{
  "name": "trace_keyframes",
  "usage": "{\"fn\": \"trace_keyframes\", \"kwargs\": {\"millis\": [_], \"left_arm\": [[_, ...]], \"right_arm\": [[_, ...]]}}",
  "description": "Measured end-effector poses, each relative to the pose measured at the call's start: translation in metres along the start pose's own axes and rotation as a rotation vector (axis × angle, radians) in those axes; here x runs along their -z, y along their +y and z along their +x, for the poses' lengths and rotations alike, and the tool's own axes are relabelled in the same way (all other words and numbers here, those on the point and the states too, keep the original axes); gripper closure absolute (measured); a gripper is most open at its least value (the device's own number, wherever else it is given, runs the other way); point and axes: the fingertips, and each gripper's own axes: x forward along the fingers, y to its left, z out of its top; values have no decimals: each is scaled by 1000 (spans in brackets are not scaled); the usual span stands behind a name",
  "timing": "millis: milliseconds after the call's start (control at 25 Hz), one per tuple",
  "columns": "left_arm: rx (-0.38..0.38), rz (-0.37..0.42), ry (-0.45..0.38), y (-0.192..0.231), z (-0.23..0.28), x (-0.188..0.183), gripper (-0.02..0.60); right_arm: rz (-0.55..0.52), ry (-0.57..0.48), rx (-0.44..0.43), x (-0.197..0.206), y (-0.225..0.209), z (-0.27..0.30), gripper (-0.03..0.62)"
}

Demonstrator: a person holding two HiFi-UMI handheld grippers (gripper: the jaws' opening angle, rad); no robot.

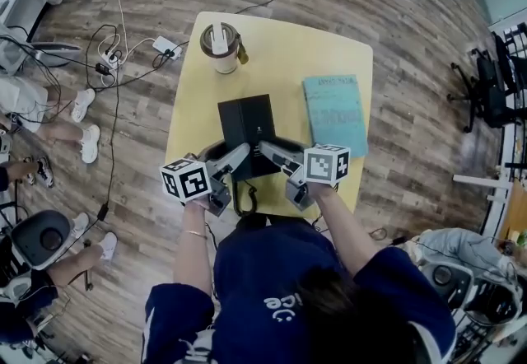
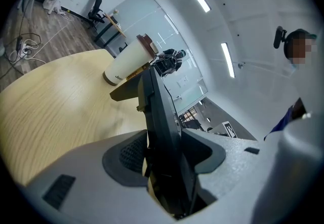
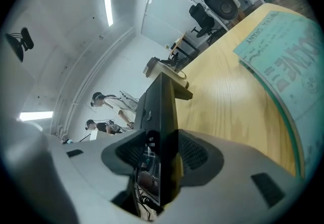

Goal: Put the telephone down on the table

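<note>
The teal booklet at 2 o'clock from the telephone carries a small line of print over large pale letters. In the right gripper view the print is too smeared to read with any certainty. The cream cup at 11 o'clock has a lid on, so its contents cannot be seen. A small dark mark near its base shows in the left gripper view but cannot be read. The black telephone is over the near middle of the yellow table, with a dark cord hanging at 6 o'clock past the table's near edge. Whether its base touches the tabletop cannot be told. The left gripper comes in from 7 o'clock with its pads pressed on the telephone's left edge. The right gripper comes in from 5 o'clock and is clamped the same way on the right edge.
</note>
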Motion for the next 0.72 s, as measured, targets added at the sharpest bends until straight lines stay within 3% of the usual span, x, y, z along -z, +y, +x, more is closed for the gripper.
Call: {"fn": "trace_keyframes", "kwargs": {"millis": [480, 720], "left_arm": [[-23, -39, -28, 30, 12, -7, 373], [-31, -49, -4, 43, 16, -2, 373]], "right_arm": [[19, 29, 21, -9, -21, 23, 382], [1, 62, 36, -6, -32, 31, 382]]}}
